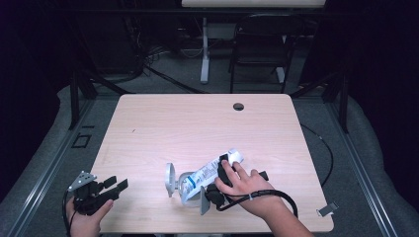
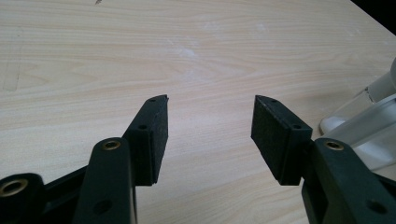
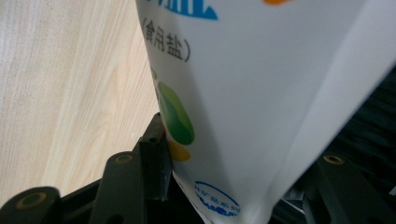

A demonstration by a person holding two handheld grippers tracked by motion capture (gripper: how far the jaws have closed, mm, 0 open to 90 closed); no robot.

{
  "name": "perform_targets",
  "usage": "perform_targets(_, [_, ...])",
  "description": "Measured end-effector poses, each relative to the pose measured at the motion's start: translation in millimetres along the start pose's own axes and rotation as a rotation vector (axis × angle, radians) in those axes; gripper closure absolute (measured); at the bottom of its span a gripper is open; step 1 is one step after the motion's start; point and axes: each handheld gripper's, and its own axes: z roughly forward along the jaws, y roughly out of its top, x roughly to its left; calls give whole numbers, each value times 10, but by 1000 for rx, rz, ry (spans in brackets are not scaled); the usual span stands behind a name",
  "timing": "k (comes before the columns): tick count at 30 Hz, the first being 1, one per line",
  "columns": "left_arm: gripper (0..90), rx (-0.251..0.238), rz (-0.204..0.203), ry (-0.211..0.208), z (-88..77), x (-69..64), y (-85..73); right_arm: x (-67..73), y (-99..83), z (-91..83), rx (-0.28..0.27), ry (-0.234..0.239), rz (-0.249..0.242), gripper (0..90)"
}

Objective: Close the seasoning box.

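The right gripper [image 1: 223,170] is clamping the salt bag [image 1: 210,174] and should be tipping it slowly over the clear container [image 1: 190,183], while the left gripper [image 1: 118,183] is resting with jaws apart and nothing between them.

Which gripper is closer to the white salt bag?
The right gripper: the salt bag sits between its jaws. The left gripper waits open near the table's left front corner, apart from the bag.
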Motion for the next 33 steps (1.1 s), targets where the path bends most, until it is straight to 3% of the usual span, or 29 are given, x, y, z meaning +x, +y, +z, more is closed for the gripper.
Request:
perform_targets(5, [464,0,0,0,1,0,0,12,-7,13,-19,0,13,493])
perform_targets(33, [464,0,-1,1,2,3,-2,13,1,2,-15,-8,5,540])
